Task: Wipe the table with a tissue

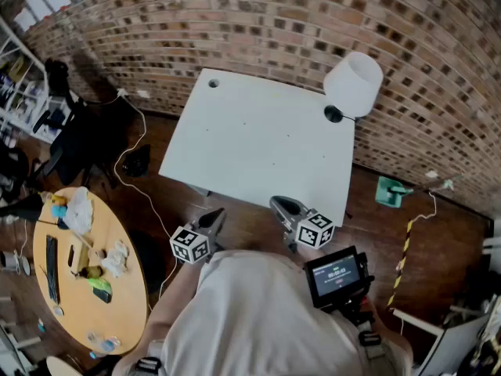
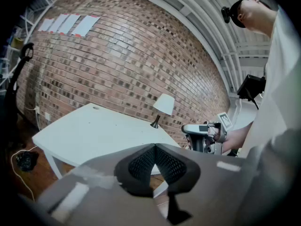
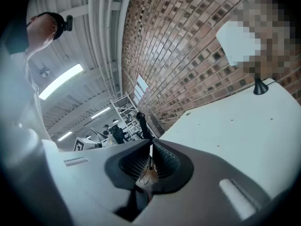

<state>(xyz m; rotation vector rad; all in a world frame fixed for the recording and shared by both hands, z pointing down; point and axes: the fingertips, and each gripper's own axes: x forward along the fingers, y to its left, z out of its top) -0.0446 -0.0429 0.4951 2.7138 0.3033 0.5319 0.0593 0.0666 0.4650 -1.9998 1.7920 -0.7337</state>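
So both tongs were up in the air by the near edge of the white desk (image 1: pixel 258 147), pointing toward it and tipped a little downward. We couldn't tell from above whether either one touched the edge.

The left tongs (image 1: pixel 215 216) were closed all the way, ribbed pads pressed tip to tip with only each other in the pinch. Same deal with the right tongs (image 1: pixel 283 204): pads together at the tips, not gripping any object. The left ones sat off the left part of the near edge, and the right ones sat closer to the near-right corner.

On the desk we saw a lamp (image 1: pixel 352 83) with a white shade and a black base at the far-right corner. There was also a small round hole (image 1: pixel 213 83) by the far-left corner.

The tissue wasn't on the desk. What looked like it was a crumpled white wad (image 1: pixel 117 258) on the round wooden table (image 1: pixel 125 304) off to our left, well apart from the desk. It lay near that table's edge on our side, among other bits of clutter. A brick wall (image 1: pixel 274 22) ran behind the desk.
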